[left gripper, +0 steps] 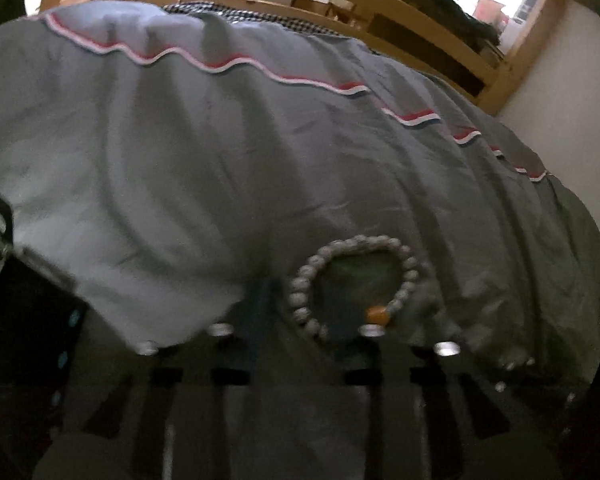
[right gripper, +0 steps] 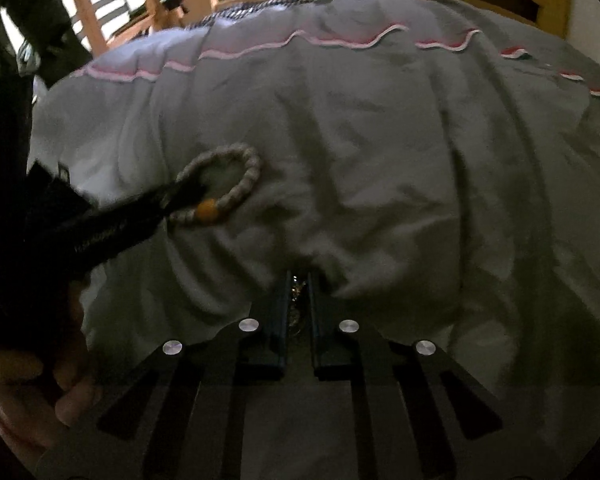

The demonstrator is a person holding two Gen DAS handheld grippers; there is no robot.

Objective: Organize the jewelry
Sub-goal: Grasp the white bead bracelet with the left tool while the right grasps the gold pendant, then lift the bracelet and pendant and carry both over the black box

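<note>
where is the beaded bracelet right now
The beaded bracelet lies on the grey duvet, left of centre in the right wrist view, with the left gripper around its near end.

Dim and murky in both views, with daylight blown out white only at the upper corners behind the wooden bed frame. Deep shadow along the bottom of each frame. Heavy fisheye bending and black vignette at the edges. Soft motion blur throughout, worst on the beaded bracelet.
</note>
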